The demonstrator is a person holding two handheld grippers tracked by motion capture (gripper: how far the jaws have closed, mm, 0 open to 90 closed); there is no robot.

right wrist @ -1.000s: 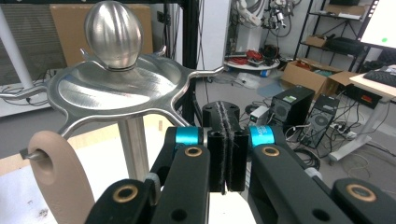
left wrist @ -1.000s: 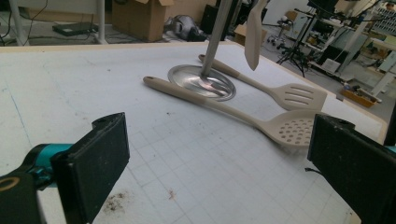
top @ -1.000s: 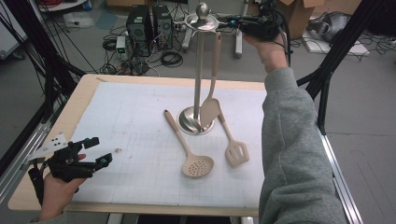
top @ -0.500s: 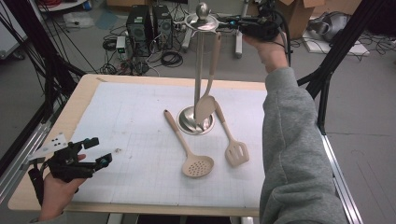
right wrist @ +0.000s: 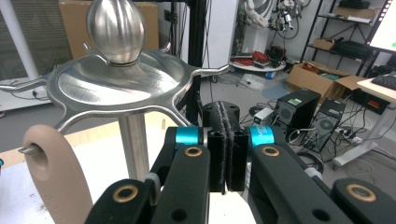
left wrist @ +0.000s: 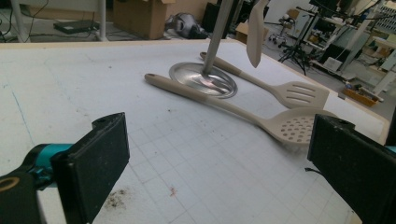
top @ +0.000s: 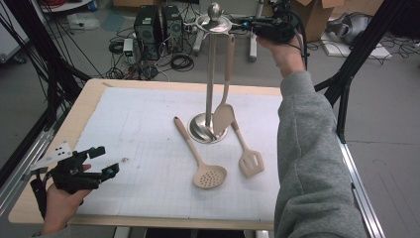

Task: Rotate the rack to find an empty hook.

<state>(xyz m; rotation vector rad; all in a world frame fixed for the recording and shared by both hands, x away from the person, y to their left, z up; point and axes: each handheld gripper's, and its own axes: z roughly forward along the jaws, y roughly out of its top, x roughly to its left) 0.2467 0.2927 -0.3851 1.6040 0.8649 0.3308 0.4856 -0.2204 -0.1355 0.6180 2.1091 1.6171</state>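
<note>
A metal utensil stand (top: 208,130) rises from the middle of the table, with its hooked top disc (right wrist: 116,81) close in front of my right gripper. A beige spatula (top: 223,118) hangs from one hook, its holed handle end (right wrist: 49,175) threaded on the hook tip. My right gripper (top: 247,23) is held high beside the stand's top, its jaws (right wrist: 223,156) shut with nothing between them. A beige skimmer (top: 210,176) and a slotted turner (top: 251,162) lie flat by the base. My left gripper (top: 106,161) rests open near the front left corner, pointing at the skimmer (left wrist: 296,127).
A white gridded mat (top: 143,129) covers the wooden table (top: 89,96). Beyond the far edge are computer towers (top: 158,25), cables and cardboard boxes (top: 317,12) on the floor. Black frame struts (top: 356,59) stand at the right. The person's grey sleeve (top: 307,148) crosses the table's right side.
The hanging spatula's blade has swayed a little. Both hands and grippers have kept their places.
</note>
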